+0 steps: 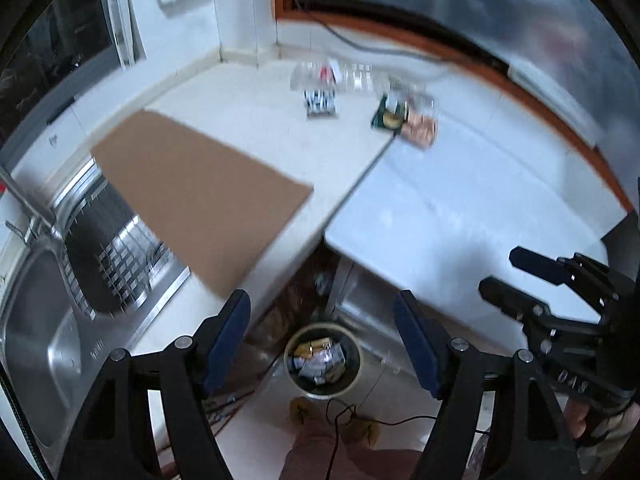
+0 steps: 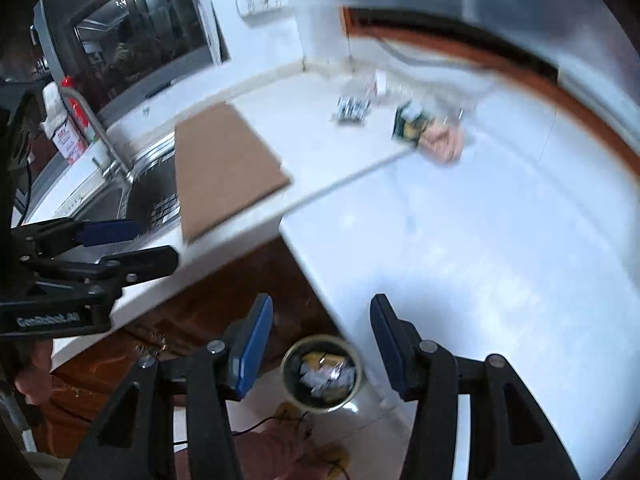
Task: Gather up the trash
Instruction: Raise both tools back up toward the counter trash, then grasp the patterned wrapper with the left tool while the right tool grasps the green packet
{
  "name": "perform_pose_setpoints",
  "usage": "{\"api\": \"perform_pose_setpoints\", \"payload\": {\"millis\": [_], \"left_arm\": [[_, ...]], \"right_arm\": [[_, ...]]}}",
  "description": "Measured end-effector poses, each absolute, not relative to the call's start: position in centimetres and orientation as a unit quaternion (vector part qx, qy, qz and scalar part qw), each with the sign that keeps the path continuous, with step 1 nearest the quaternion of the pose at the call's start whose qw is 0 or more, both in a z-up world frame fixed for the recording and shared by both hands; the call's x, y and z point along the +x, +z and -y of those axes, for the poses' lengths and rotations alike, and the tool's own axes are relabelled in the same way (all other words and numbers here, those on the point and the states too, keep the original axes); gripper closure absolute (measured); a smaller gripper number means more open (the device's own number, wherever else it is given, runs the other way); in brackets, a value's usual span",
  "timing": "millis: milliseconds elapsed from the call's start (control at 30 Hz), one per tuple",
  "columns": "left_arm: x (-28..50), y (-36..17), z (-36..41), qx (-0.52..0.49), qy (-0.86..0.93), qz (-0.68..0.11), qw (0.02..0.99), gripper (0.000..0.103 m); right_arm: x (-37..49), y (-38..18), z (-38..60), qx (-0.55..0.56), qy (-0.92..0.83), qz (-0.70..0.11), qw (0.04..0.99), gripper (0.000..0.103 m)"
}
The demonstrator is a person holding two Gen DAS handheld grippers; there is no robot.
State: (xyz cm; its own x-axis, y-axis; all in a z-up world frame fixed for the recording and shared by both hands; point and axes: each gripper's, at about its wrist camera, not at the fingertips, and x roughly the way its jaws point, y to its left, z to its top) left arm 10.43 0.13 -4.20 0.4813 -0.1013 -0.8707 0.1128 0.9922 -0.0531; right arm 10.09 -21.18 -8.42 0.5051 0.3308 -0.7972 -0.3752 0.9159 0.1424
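Where counter edge (image 1: 352,196) drops, open floor around the bin (image 1: 322,360).

Wrappers (image 1: 404,120) on counter (image 1: 460,208) far side; board (image 1: 200,196) over sink (image 1: 40,312); bin (image 1: 322,360) on floor below.

Both wrist cameras look steeply down along their own fingers from well above the surface (image 1: 460,200). Each sees the bin (image 1: 322,360) on the floor between its fingers, the wrappers (image 2: 424,132) far ahead, and the other gripper at its edge.
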Motion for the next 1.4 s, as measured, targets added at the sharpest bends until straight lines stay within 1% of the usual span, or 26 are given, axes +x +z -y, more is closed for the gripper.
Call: {"api": "perform_pose_setpoints", "payload": {"millis": [167, 300, 400, 600, 767, 1000, 1233, 1267, 1300, 1400], "left_arm": [[14.5, -1.5, -0.3, 0.012, -0.073, -0.495, 0.866, 0.029], [19.4, -1.3, -0.2, 0.039, -0.083, -0.49, 0.867, 0.029], [24.5, -1.7, 0.3, 0.049, -0.095, -0.496, 0.862, 0.029], [33.0, -3.6, 1.5, 0.063, -0.118, -0.509, 0.85, 0.029], [39.2, -6.8, 2.9, 0.08, -0.14, -0.525, 0.835, 0.029], [43.9, -10.7, 3.7, 0.078, -0.15, -0.551, 0.817, 0.029], [47.4, -14.0, 3.6, 0.055, -0.143, -0.577, 0.803, 0.029], [47.7, -14.4, 3.6, 0.051, -0.141, -0.58, 0.801, 0.031], [48.2, -14.9, 3.7, 0.046, -0.138, -0.585, 0.798, 0.035], [49.1, -16.1, 3.9, 0.035, -0.134, -0.597, 0.791, 0.045]], "right_arm": [[15.4, -5.7, 22.6, -0.027, 0.195, -0.445, 0.874, 0.051], [21.1, -4.1, 22.5, -0.037, 0.177, -0.44, 0.879, 0.05], [24.8, -3.9, 22.4, -0.038, 0.176, -0.445, 0.877, 0.047], [32.6, -6.3, 21.6, -0.064, 0.18, -0.459, 0.868, 0.047], [37.4, -9.7, 20.9, -0.083, 0.179, -0.481, 0.854, 0.047], [40.4, -13.8, 19.4, -0.118, 0.187, -0.507, 0.833, 0.047], [41.9, -16.1, 19.1, -0.134, 0.183, -0.526, 0.82, 0.047], [41.9, -16.2, 19.1, -0.134, 0.183, -0.526, 0.819, 0.047], [41.9, -16.3, 19.2, -0.136, 0.183, -0.525, 0.82, 0.047], [41.7, -16.4, 19.2, -0.149, 0.178, -0.519, 0.823, 0.052]]}}
